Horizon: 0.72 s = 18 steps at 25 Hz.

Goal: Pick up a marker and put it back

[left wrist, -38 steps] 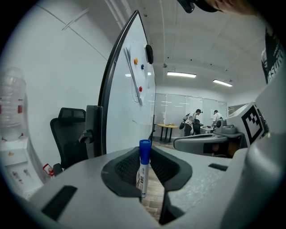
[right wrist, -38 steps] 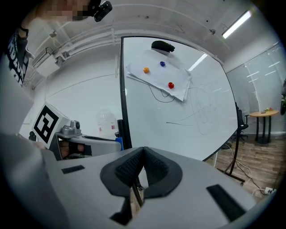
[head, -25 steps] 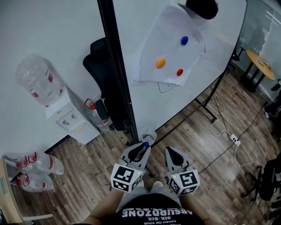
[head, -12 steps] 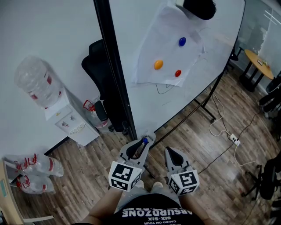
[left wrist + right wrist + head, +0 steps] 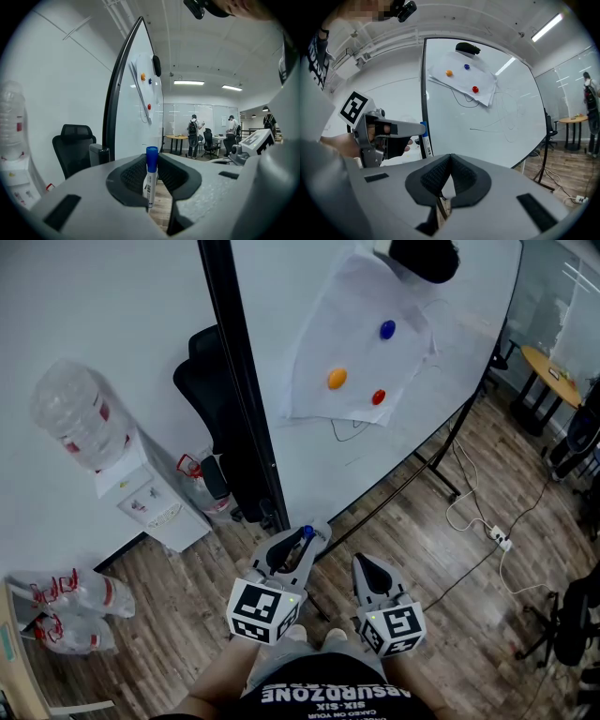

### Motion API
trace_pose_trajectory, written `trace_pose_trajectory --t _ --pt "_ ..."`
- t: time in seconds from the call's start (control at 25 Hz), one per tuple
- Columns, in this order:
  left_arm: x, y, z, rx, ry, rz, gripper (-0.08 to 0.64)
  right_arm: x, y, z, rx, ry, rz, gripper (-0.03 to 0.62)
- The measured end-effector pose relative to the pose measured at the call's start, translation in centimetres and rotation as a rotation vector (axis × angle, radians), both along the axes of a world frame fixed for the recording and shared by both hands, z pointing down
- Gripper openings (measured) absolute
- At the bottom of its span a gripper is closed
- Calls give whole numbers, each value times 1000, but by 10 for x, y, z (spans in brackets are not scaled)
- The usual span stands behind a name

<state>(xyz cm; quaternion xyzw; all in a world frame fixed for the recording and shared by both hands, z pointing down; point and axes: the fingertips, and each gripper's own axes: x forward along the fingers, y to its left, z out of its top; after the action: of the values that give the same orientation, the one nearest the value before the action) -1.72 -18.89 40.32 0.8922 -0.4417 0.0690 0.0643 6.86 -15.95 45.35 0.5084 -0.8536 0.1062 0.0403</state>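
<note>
A marker with a blue cap (image 5: 150,180) stands upright between the jaws of my left gripper (image 5: 151,160), which is shut on its white barrel. In the head view the left gripper (image 5: 292,552) is low at the centre, the marker's cap (image 5: 307,533) pointing at the foot of the whiteboard (image 5: 309,465). My right gripper (image 5: 372,570) hangs beside it on the right, its tips meeting with nothing between them. From the right gripper view the right gripper (image 5: 450,158) looks at the board, with the left gripper (image 5: 389,129) and the marker (image 5: 425,140) at the left.
Paper sheets (image 5: 356,362) hang on the board under blue (image 5: 387,330), orange (image 5: 337,379) and red (image 5: 378,397) magnets, below a black eraser (image 5: 422,254). A water dispenser (image 5: 155,498) and a black chair (image 5: 211,399) stand left. A cable with power strip (image 5: 502,540) lies right.
My left gripper, with the marker in it, has risen a little toward the whiteboard. The right gripper has stayed where it was.
</note>
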Motion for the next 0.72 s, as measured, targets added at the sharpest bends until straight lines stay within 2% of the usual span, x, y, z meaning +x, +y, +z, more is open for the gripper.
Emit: trace_pose_trajectory --t 0.72 --pt "-1 -14 -11 38 7 -16 80 1 0 0 -4 3 2 -2"
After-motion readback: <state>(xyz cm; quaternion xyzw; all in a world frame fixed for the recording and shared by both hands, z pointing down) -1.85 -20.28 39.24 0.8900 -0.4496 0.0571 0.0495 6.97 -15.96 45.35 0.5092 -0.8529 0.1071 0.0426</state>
